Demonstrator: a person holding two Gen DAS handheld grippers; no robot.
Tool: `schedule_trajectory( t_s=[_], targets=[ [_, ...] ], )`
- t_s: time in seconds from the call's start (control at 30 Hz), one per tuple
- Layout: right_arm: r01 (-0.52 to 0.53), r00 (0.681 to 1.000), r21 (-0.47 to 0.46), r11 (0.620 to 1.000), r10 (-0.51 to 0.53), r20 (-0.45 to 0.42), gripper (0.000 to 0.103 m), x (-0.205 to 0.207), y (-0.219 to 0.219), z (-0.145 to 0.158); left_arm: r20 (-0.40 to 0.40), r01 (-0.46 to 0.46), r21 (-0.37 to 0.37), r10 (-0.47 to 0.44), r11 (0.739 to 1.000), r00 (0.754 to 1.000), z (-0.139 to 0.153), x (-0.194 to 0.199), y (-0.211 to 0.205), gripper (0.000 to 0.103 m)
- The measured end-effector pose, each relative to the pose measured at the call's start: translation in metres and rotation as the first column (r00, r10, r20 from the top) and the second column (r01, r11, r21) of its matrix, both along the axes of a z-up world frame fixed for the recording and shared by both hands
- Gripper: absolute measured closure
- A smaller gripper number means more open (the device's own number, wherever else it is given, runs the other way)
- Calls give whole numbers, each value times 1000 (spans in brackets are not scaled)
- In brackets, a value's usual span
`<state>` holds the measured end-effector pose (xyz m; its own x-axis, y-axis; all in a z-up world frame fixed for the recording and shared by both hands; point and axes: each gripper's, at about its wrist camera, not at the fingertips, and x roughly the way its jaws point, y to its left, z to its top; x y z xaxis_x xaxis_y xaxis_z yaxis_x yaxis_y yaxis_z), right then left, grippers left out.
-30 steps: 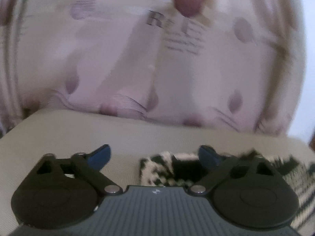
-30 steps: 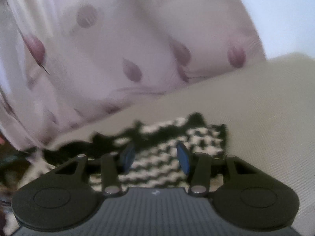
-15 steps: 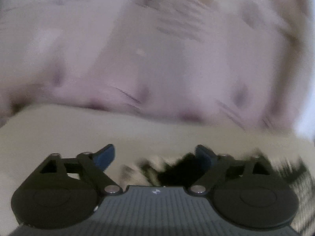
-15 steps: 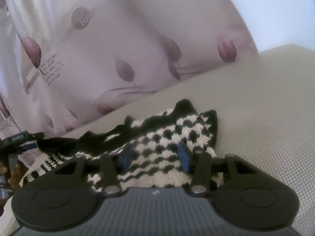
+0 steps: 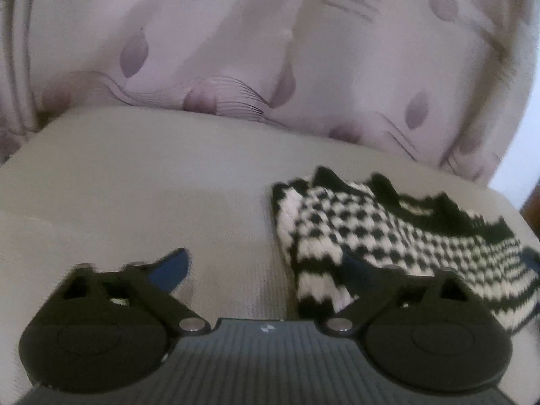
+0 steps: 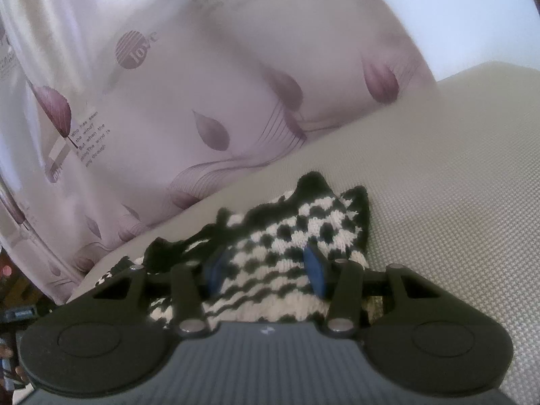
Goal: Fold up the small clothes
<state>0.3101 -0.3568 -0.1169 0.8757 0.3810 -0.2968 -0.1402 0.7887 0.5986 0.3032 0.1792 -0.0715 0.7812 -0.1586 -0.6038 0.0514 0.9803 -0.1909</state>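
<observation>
A small black-and-white checked knit garment lies bunched on a beige cushion. My left gripper is open, low over the cushion at the garment's left edge; its right finger rests against the knit and its left finger is over bare cushion. In the right wrist view the garment lies right under my right gripper, whose jaws stand partly apart over the knit with cloth between the blue pads; no firm pinch shows.
A pale pink curtain with leaf prints and text hangs close behind the cushion and also shows in the left wrist view. Bare cushion stretches to the right of the garment. Dark clutter sits at far left.
The left gripper has pulled back and left, so the garment now lies to its right. The right gripper has moved lower and closer over the knit. Both jaw gaps look unchanged.
</observation>
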Motion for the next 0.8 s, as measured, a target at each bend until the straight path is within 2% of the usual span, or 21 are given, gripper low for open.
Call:
schedule_trajectory(
  t_s=[0.07, 0.1, 0.13, 0.23, 0.3, 0.37, 0.43, 0.47, 0.5, 0.53, 0.57, 0.63, 0.73, 0.8],
  targets=[
    [2, 1000, -1, 1000, -2, 1, 56, -1, 0, 0, -32, 37, -74, -39, 997, 999, -7, -1, -1, 79],
    [3, 1000, -1, 1000, -3, 2, 56, -1, 0, 0, -48, 50, -107, -56, 993, 997, -10, -1, -1, 88],
    [5, 1000, -1, 1000, -5, 3, 56, -1, 0, 0, -48, 54, -117, -60, 992, 997, -11, -5, -4, 88],
    [9, 1000, 2, 1000, -9, 3, 56, -3, 0, 0, -32, 43, -73, -45, 996, 998, -7, -25, -10, 88],
    [9, 1000, 15, 1000, -9, 2, 56, -4, -1, 0, -39, 31, -84, -35, 996, 999, -7, -40, -5, 88],
    [5, 1000, 39, 999, -5, -4, 55, -5, -4, -2, -54, 31, -70, -35, 997, 998, -11, -51, -1, 88],
    [3, 1000, 65, 998, -3, -7, 55, -5, -8, -3, -29, 37, -46, -39, 998, 999, -14, -56, 0, 87],
    [4, 1000, 74, 997, -3, -9, 55, -5, -9, -4, -16, 39, -40, -40, 998, 999, -12, -55, 0, 80],
    [5, 1000, 74, 997, -4, -10, 55, -5, -9, -4, -4, 26, -26, -26, 999, 1000, -9, -52, -2, 79],
    [7, 1000, 67, 998, -6, -10, 56, -5, -8, -3, 11, 9, -17, -9, 1000, 1000, -3, -49, -4, 62],
    [10, 1000, 55, 998, -10, -9, 55, -7, -6, -2, 25, -5, -17, 5, 1000, 1000, 3, -47, -5, 35],
    [14, 1000, 36, 999, -14, -6, 55, -9, -4, -1, 79, -19, -50, 23, 999, 997, 15, -45, -9, 13],
    [17, 1000, 32, 999, -17, -6, 55, -9, -3, -1, 150, 2, -58, 7, 998, 989, 31, -41, -23, 15],
    [19, 1000, 26, 999, -19, -7, 55, -9, -2, 0, 161, 39, -50, -31, 998, 986, 35, -35, -39, 25]
  ],
)
